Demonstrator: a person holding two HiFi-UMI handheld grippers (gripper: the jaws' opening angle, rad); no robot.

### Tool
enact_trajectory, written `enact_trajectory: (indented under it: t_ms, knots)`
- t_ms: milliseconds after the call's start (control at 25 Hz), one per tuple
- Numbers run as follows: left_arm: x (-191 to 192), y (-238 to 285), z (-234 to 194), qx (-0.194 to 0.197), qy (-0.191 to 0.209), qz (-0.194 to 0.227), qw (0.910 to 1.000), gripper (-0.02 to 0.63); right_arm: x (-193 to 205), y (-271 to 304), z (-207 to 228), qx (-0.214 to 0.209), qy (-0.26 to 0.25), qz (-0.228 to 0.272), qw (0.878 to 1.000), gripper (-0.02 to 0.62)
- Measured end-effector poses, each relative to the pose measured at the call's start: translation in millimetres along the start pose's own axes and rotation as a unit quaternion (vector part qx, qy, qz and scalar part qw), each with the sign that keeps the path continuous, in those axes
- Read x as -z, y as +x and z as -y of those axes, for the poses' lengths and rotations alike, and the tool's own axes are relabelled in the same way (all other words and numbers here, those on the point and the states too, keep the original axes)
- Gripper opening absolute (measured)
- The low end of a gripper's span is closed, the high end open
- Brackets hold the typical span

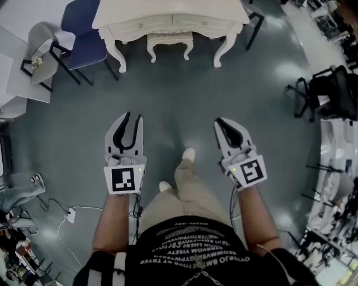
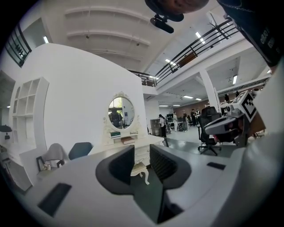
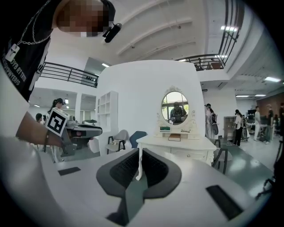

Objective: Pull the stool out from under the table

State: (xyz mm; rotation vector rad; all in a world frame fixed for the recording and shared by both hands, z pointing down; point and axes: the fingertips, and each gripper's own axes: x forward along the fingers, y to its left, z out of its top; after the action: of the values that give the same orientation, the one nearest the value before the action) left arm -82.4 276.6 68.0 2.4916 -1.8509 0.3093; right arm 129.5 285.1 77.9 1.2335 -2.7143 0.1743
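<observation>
Head view shows the stool (image 1: 169,44) pushed in under the white table (image 1: 140,12) at the far side of the room. Its seat is tucked between the table's curved legs, with only its front edge and front legs showing. Nothing touches it. A wide stretch of grey floor (image 1: 179,95) lies between the stool and the person, who stands well back with both arms held out. The left gripper (image 1: 133,118) has its jaws a little apart with nothing between them, and in the left gripper view the stool appears far off through that gap. The right gripper (image 1: 221,124) has its jaws together and holds nothing. Its own view looks toward the table and the oval mirror (image 3: 174,106) above it. A blue chair (image 1: 84,28) and a grey chair (image 1: 42,47) stand to the left of the table, apart from the stool. Judging by this, the task is at its approach and the pull has not begun. The next move seems to call for walking up to the table and lowering at least one gripper to the stool's seat edge or a front leg. The jaws would need to open wider and close on it, and the stool would then be drawn straight back, clear of the table legs.
</observation>
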Motion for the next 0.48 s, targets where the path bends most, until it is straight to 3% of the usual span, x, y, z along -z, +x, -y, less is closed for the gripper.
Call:
enact_trajectory:
  t_ms: [40,120,240,480]
  knots:
    - [10,9,1,0.000,-0.002,-0.005,1.0000,0.094,9,4,5,-0.002,0.005,-0.002,1.000,0.004]
    - [31,24,-1,-0.003,-0.010,-0.018,0.9998,0.102,30,16,11,-0.013,0.008,-0.017,1.000,0.127]
    - [57,43,-4,-0.008,-0.016,-0.023,0.9996,0.112,59,35,17,-0.026,-0.011,-0.030,0.999,0.141]
    - [119,63,12,-0.005,-0.001,-0.045,0.9990,0.120,116,48,22,-0.038,0.003,-0.042,0.998,0.155]
